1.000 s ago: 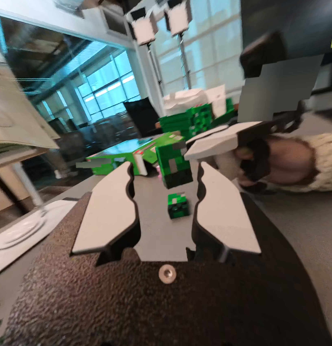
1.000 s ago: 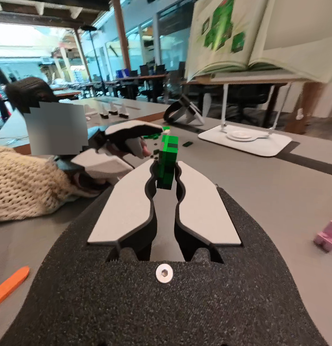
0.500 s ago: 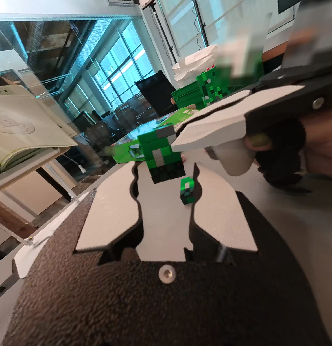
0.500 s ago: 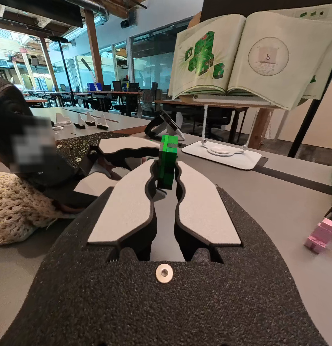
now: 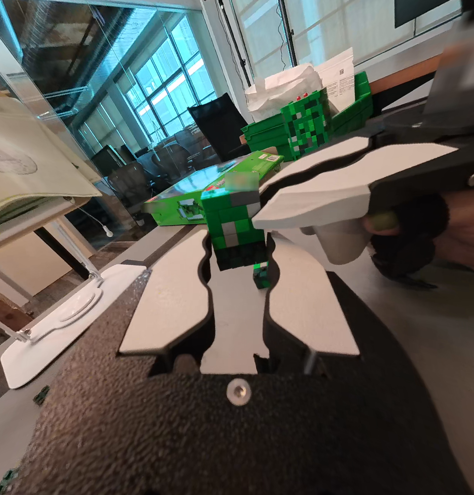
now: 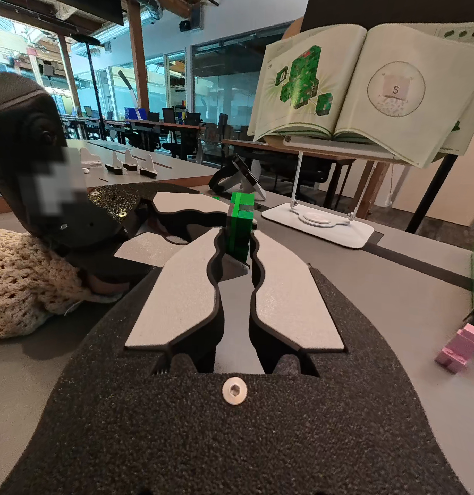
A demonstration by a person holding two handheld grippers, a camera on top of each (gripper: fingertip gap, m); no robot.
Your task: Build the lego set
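Right wrist view: tall green-and-grey brick-built lego block [image 6: 240,225] stands upright between the tips of the right gripper [image 6: 237,241], whose white fingers [image 6: 185,289] are pinched against its two sides. Left wrist view shows the same block [image 5: 234,227], dark green at its base, held off the grey tabletop [image 5: 391,334] by that gripper [image 5: 260,214], which comes in from the right.

Left gripper [image 5: 238,249]: fingers spread, nothing between them; tips sit either side of the block's lower end, whether touching cannot be told. A small green-and-black lego cube [image 5: 261,277] sits on the table just below the block, against the inner edge of the left gripper's right-hand finger [image 5: 308,302].

Around:
- Open instruction booklet [image 6: 364,88] on a clear stand with a white base [image 6: 319,222], beyond the block.
- Flat green lego box [image 5: 214,187] lying on the table behind the block.
- Larger green pixel-patterned lego figure [image 5: 305,126] farther back, in front of stacked green trays [image 5: 268,136] and white paper bags [image 5: 286,88].
- Small pink lego model [image 6: 460,348] on the table, well apart on the right.
- Cream knitted sleeve [image 6: 24,281] behind the left gripper.
- Loose dark green pieces [image 5: 42,397] at the table's left edge.

The left gripper's body blocks the table beyond the block in the right wrist view.
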